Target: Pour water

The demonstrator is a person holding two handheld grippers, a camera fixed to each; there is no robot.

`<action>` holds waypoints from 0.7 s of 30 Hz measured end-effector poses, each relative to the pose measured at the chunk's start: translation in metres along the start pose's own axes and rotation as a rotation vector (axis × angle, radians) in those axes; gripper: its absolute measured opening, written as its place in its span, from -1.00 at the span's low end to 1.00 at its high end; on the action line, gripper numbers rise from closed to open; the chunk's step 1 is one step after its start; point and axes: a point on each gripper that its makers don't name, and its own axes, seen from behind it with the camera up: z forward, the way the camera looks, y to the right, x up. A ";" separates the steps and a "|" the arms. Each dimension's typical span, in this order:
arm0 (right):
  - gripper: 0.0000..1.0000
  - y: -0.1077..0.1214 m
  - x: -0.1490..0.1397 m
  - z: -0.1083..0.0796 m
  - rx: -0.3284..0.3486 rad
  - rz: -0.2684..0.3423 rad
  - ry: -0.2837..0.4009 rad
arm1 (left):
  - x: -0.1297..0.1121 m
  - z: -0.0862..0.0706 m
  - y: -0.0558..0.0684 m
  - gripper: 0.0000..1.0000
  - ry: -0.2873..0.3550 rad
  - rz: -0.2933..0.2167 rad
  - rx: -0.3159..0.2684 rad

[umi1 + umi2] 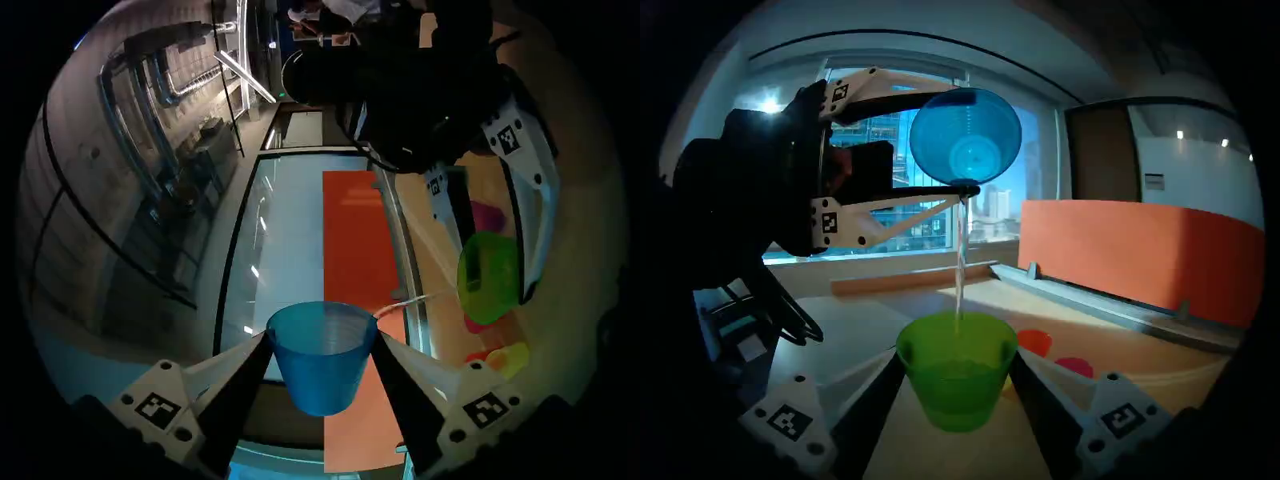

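Observation:
In the left gripper view my left gripper [322,360] is shut on a translucent blue cup [322,364], tipped on its side. A thin stream of water [408,302] runs from its rim to the green cup [488,276] held by my right gripper [500,264]. In the right gripper view my right gripper [957,376] is shut on the green cup [957,380], which stands upright with water in it. Above it the blue cup [966,136] faces me, mouth first, gripped by the left gripper [960,140], and the water stream [960,264] falls into the green cup.
A wooden table [1088,336] lies below, with an orange cup [1034,342] and a pink cup [1074,366] on it behind the green cup. An orange partition [1144,248] runs along the right. A large window [880,184] is behind the left gripper.

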 end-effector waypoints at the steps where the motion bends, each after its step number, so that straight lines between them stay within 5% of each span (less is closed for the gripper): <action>1: 0.77 0.000 0.000 0.000 0.000 0.000 0.000 | 0.001 0.000 0.001 0.73 0.001 0.004 -0.001; 21: 0.77 0.000 -0.002 -0.001 0.000 0.002 0.003 | 0.008 0.002 0.013 0.73 0.005 0.018 -0.007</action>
